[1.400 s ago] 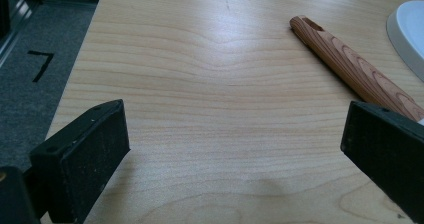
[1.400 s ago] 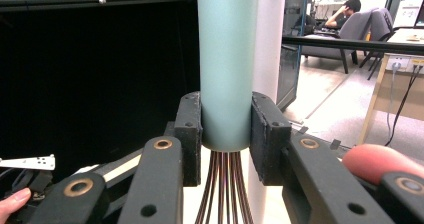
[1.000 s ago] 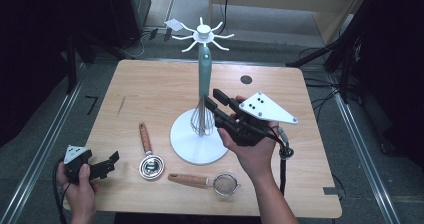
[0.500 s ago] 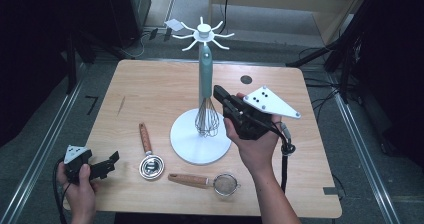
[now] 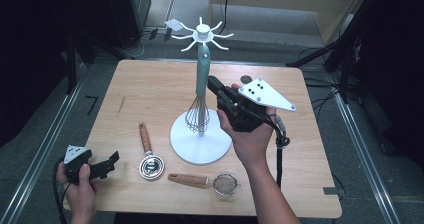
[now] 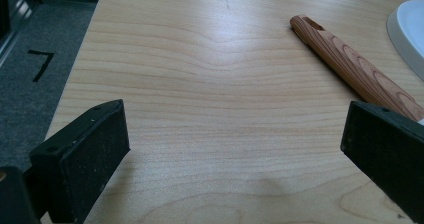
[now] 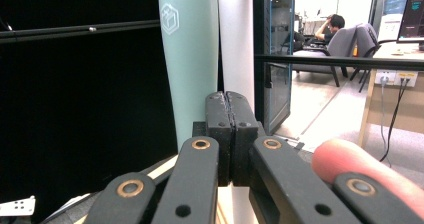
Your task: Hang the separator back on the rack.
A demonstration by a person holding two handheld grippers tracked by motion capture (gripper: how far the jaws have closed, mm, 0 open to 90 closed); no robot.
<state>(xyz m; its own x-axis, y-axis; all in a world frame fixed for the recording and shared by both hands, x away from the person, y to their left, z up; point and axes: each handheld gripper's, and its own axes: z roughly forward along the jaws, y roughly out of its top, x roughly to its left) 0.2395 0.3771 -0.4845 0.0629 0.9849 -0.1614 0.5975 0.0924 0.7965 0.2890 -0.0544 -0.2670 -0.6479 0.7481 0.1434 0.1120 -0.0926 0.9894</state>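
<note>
Right gripper (image 5: 214, 85) fingers (image 7: 218, 115) just closed on nothing, beside whisk (image 5: 199, 96) handle; left gripper (image 5: 111, 162) fingers wide open, empty, far from whisk.

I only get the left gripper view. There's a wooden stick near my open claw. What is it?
Observer: It's the handle of a round metal scoop lying flat on the table.
Operator: Where's the other claw?
Observer: The right claw is up beside the teal whisk handle on the white stand.
Operator: Is it holding it?
Observer: No, its jaws are shut on each other, with the handle just behind them.
</note>
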